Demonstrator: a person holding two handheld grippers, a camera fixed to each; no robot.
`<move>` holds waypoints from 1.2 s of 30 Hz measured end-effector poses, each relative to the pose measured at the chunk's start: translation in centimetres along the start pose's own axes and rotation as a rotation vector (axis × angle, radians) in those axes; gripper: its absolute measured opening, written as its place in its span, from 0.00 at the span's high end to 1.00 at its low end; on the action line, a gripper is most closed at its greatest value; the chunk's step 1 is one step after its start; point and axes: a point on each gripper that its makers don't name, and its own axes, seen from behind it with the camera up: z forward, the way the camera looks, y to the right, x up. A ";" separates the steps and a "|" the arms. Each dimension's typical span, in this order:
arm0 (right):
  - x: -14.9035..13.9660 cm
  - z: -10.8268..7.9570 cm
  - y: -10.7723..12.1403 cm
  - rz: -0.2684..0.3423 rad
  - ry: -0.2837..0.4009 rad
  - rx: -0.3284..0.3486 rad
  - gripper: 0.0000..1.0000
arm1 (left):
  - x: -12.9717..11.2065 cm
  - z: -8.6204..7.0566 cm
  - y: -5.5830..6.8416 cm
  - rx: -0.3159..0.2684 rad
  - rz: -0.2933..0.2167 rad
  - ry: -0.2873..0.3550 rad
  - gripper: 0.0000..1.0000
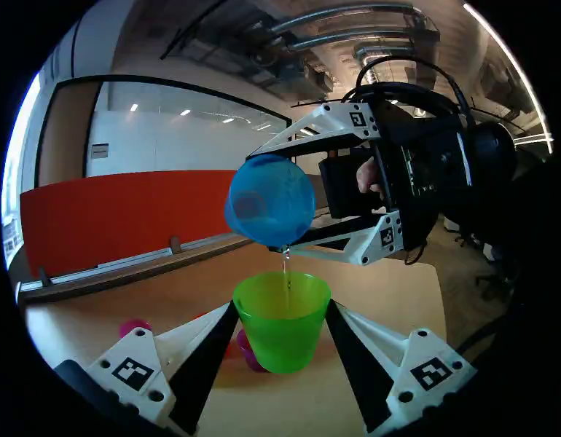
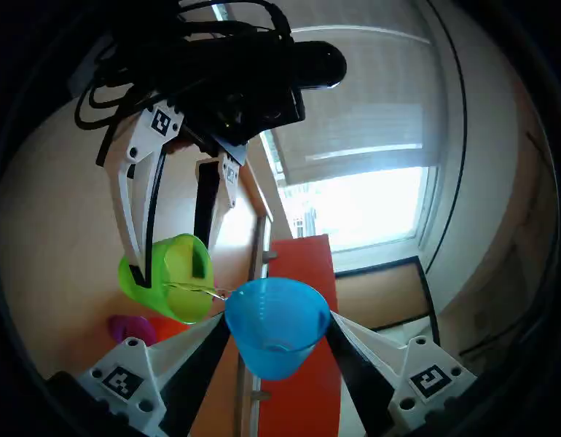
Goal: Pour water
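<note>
The left gripper (image 1: 282,309) is clamped on a green plastic cup (image 1: 282,324), one black finger pad pressed to each side of it. In the left gripper view this cup stands upright above the wooden table (image 1: 397,291), long axis vertical and open mouth facing up. Just above it the right gripper (image 2: 277,320) grips a blue plastic cup (image 1: 271,200), which sits between its two white fingers with a hand (image 1: 368,176) behind them. The blue cup is tipped far over. Its long axis lies close to level, its base is turned toward the left camera, and its mouth points away with the lowest part of the rim over the green cup's mouth. A thin stream of water (image 1: 286,268) drops from that rim into the green cup; the two cups are near each other but not touching. In the right gripper view the room appears turned on its side. There the blue cup is seated between the near fingers with a little water pooled inside, and the green cup's mouth faces the blue rim, the stream bridging the gap between them. On the table below the green cup lie magenta objects (image 1: 134,326), too blurred to identify, and an orange-red partition (image 1: 120,211) runs behind the table's far edge.
</note>
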 end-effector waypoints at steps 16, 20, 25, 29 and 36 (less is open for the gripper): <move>0.3 0.0 0.2 -0.034 0.010 -0.007 0.09 | 0.0 -0.1 -0.1 0.000 0.001 -0.003 0.14; 0.4 -0.1 0.2 -0.047 0.012 -0.009 0.08 | 0.0 -0.2 -0.1 -0.002 0.001 -0.003 0.14; 0.6 -0.2 0.2 -0.056 0.014 -0.008 0.08 | 0.1 -0.3 0.0 -0.005 0.002 -0.004 0.14; 0.6 -0.3 0.3 -0.062 0.015 -0.011 0.09 | 0.0 -0.3 0.1 -0.008 0.003 -0.005 0.14; 0.7 -0.3 0.1 -0.077 0.019 -0.011 0.08 | 0.0 -0.3 0.1 -0.013 0.000 -0.006 0.14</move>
